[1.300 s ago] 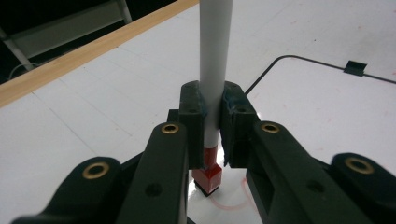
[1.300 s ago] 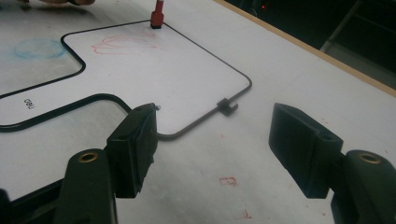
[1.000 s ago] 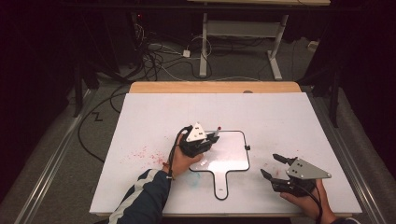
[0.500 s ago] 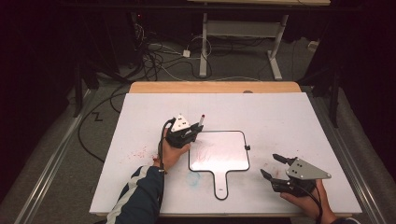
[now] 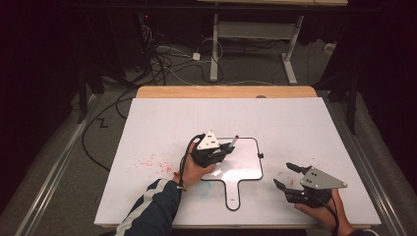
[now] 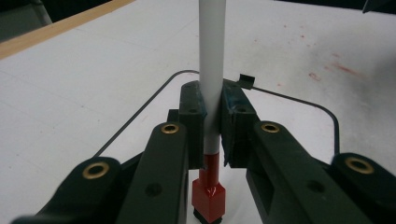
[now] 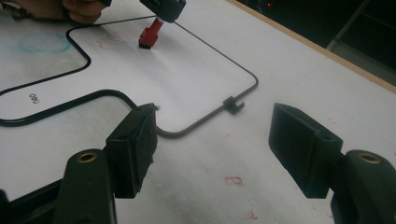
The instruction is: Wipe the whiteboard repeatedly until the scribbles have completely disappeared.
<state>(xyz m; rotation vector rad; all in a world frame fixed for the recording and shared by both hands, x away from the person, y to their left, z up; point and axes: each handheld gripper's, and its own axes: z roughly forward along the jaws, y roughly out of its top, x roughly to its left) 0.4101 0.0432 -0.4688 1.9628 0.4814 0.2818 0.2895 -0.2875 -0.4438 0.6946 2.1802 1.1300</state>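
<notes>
High view puts the left gripper [image 5: 222, 148] over the upper left part of the small handled whiteboard [image 5: 246, 172], its jaws clenched on a white marker [image 6: 211, 70]. Left gripper view shows the marker's white barrel pinched between the two pads, with the red end [image 6: 208, 193] pointing back toward the camera. Whether the marker touches the board I cannot tell. To write cleanly, I judge the grip should stay firm and the marker steeply angled, with light, even pressure on the board. The right gripper [image 5: 288, 176] rests near the board's lower right corner on the white table [image 5: 162, 128], jaws released and empty, ready to pin the board's edge if it slides. Count: one marker, one whiteboard, two grippers.
</notes>
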